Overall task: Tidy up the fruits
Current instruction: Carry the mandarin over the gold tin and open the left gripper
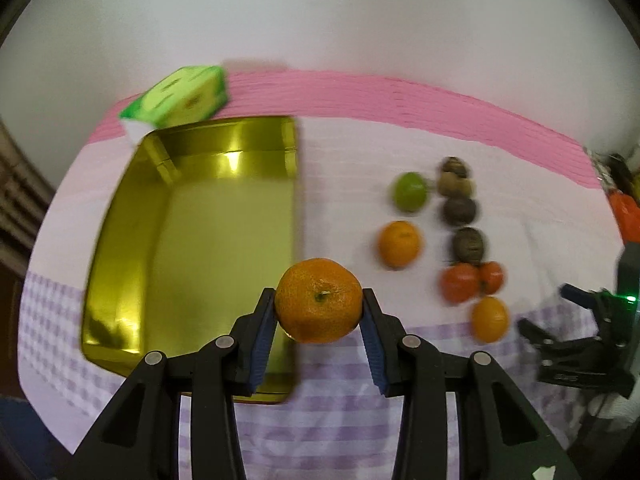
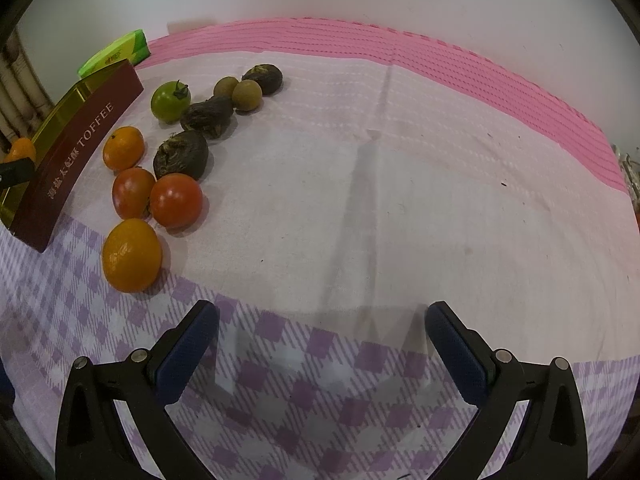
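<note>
My left gripper [image 1: 319, 300] is shut on a mandarin orange [image 1: 319, 300], held above the cloth at the right rim of an open gold tin [image 1: 192, 248]. To the right of it lie two more oranges [image 1: 399, 243], a green tomato [image 1: 409, 191], two red tomatoes [image 1: 460, 282] and several dark brown fruits [image 1: 469, 244]. In the right wrist view the same fruits lie at the upper left: oranges [image 2: 132, 255], red tomatoes [image 2: 176, 200], the green tomato [image 2: 171, 101], dark fruits [image 2: 181, 155]. My right gripper [image 2: 322, 330] stands open over bare cloth, nothing between its fingers.
A green packet [image 1: 182, 96] lies behind the tin. The tin's maroon side [image 2: 76, 152] reads TOFFEE. The table wears a pink and lilac checked cloth [image 2: 360, 180] against a white wall. The right gripper's black body [image 1: 580, 344] shows at the right edge.
</note>
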A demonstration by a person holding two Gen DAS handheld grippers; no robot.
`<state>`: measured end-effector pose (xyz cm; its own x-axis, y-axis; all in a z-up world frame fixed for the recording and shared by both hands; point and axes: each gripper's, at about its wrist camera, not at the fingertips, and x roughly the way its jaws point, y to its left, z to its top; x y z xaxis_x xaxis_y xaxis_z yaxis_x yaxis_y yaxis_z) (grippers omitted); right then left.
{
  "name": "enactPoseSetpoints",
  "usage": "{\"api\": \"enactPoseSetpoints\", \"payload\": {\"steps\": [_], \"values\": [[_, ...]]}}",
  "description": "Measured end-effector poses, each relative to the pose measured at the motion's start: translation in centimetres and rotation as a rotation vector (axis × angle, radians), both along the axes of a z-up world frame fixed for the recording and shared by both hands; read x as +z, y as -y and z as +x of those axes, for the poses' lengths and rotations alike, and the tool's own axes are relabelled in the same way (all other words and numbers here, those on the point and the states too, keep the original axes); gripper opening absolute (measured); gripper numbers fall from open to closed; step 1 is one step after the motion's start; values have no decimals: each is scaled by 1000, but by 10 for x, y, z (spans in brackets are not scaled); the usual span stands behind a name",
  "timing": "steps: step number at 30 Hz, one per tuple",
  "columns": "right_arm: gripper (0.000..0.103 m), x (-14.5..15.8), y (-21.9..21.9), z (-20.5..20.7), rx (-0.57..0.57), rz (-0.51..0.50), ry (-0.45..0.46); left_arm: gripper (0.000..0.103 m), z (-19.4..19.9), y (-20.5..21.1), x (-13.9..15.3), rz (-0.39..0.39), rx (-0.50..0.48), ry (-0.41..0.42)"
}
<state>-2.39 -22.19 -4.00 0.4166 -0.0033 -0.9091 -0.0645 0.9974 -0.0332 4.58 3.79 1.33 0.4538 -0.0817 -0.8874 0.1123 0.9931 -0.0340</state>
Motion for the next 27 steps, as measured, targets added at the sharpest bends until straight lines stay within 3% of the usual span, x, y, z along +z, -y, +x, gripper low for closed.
{"api": "enactPoseSetpoints", "payload": {"steps": [12,27], "values": [[103,-1,-1,-4,-29,-1,3,37,9,-83,-28,55,138,-42],[103,-1,-4,-6,-68,-3,-10,37,8,-106,-51,73,162,-69]]}}
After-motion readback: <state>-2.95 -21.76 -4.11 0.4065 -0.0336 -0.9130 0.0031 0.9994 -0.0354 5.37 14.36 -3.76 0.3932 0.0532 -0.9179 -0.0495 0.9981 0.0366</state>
